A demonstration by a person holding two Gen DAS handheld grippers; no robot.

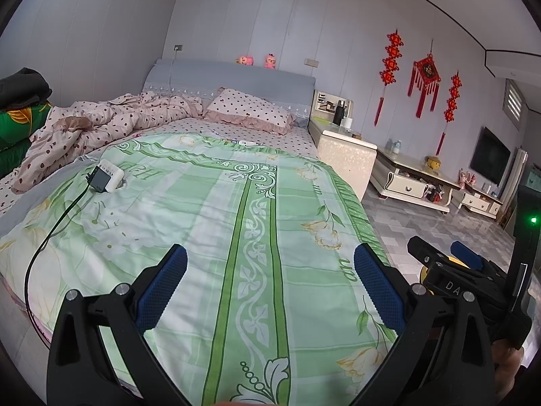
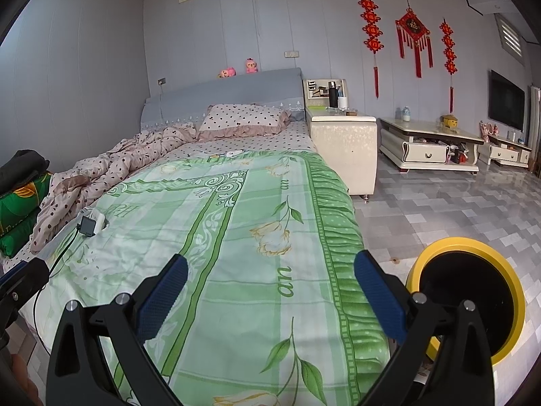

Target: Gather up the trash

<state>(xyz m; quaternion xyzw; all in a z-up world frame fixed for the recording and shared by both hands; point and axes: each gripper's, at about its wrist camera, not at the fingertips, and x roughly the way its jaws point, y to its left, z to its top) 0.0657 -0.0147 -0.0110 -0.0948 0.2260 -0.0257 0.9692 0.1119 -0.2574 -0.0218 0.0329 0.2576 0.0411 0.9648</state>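
My left gripper [image 1: 270, 264] is open and empty above the foot of a bed with a green floral sheet [image 1: 209, 223]. My right gripper [image 2: 270, 267] is open and empty above the same sheet [image 2: 236, 237], near its right edge; it also shows at the right of the left wrist view [image 1: 449, 264]. A yellow bin with a black inside [image 2: 473, 291] stands on the floor right of the bed, beside my right gripper. Small pale bits [image 2: 233, 153] lie on the bed below the pillow; I cannot tell what they are.
A white charger with a dark block and black cable [image 1: 106, 177] lies on the sheet's left side. A crumpled dotted quilt [image 1: 101, 118] and pillow [image 1: 247, 108] lie at the head. A cream nightstand [image 2: 341, 142], low TV cabinets [image 2: 429, 142] and grey tiled floor [image 2: 439, 209] are to the right.
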